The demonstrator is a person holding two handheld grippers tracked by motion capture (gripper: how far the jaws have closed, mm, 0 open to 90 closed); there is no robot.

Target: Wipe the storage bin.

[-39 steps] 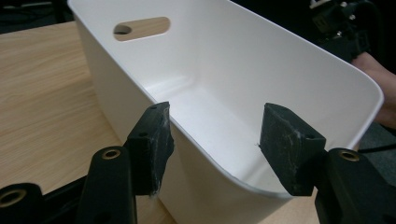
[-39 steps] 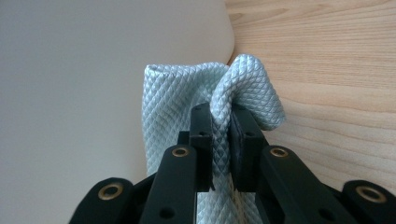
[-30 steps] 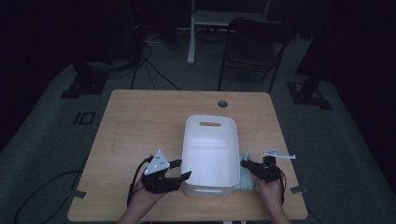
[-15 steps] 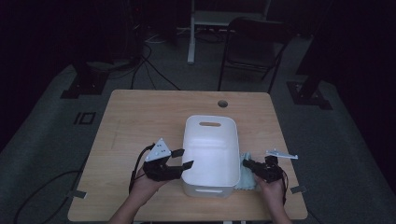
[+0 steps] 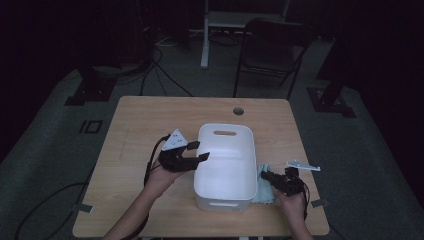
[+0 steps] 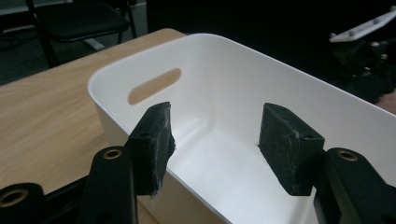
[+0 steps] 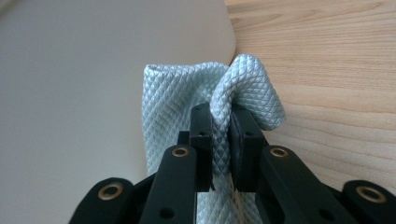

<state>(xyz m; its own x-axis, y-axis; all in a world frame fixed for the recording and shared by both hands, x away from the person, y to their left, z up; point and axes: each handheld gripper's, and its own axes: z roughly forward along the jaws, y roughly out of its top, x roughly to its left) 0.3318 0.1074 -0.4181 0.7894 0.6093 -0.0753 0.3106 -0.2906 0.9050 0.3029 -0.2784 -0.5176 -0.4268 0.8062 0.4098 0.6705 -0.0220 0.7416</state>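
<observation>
A white plastic bin [image 5: 226,165] with a slot handle stands on the wooden table [image 5: 145,125], its inside bare [image 6: 224,154]. My left gripper [image 5: 194,151] is open over the bin's left rim, one pad [image 6: 156,140] outside the wall and the other pad [image 6: 287,144] inside. A pale blue quilted cloth [image 5: 262,185] lies against the bin's right side. My right gripper [image 5: 266,176] is shut on a raised fold of that cloth [image 7: 224,121], right beside the bin wall [image 7: 93,84].
A round cable hole [image 5: 238,110] sits near the table's far edge. A dark folding chair [image 5: 272,50] and a white stand [image 5: 210,30] are behind the table. Bare wood [image 7: 336,70] lies to the right of the cloth.
My left gripper has risen from beside the bin and moved right, so its jaws now straddle the left rim. The right gripper stays by the cloth at the bin's right side.
</observation>
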